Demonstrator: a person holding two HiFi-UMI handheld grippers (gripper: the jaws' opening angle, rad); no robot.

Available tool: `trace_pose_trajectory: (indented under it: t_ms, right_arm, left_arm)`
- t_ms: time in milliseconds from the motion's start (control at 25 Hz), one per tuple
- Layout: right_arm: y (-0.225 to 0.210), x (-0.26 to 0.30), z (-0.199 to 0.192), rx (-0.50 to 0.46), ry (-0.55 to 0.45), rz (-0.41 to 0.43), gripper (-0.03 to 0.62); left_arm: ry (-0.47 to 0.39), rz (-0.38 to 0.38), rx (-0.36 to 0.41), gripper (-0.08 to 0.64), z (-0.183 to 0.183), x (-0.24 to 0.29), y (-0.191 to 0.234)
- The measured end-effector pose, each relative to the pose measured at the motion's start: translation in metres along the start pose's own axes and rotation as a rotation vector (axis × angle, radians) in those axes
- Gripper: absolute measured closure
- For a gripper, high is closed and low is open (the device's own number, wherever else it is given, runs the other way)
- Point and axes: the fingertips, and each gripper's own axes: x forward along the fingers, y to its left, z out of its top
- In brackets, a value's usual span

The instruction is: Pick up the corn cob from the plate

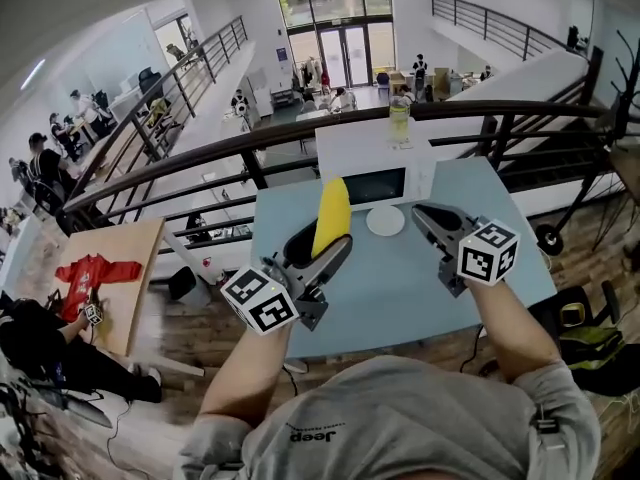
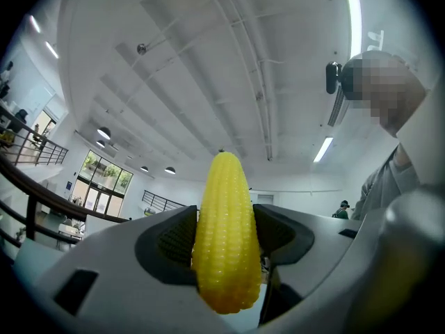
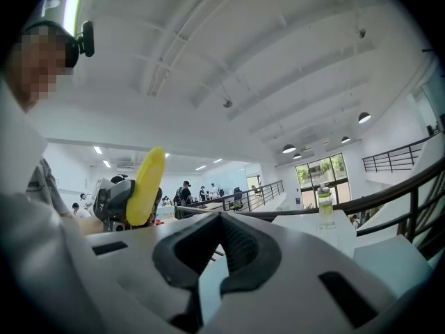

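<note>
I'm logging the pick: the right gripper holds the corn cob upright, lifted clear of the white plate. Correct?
No: it is the left gripper that holds the corn cob, as the left gripper view shows. The rest stands: the cob is upright and lifted clear of the white plate.

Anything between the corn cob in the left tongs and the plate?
Nothing. The head view shows only bare blue table between the corn cob and the white plate.
</note>
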Motion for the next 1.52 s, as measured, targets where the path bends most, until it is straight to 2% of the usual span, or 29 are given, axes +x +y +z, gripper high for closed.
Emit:
trace_pose_trajectory:
  t_ms: [240,640,880,1520]
  right_arm:
    - [0.006,-0.018,-0.033,0.009,0.052,0.011,0.577]
    - [-0.030,-0.084,-0.107,0.032,0.214,0.105,0.577]
    - [-0.058,-0.100,-0.129,0.079,0.216,0.098,0.577]
    - [-0.043,-0.093,-0.189,0.135,0.302,0.106,0.577]
  left_arm:
    - [0.032,0.013,-0.035,0.293,-0.038,-0.016,-0.006]
    - [0.052,0.133,-0.146,0.293,-0.126,0.016,-0.035]
    - [0.150,0.153,-0.177,0.293,-0.167,0.037,-0.044]
    - [0.364,0.228,-0.222,0.293,-0.254,0.000,-0.025]
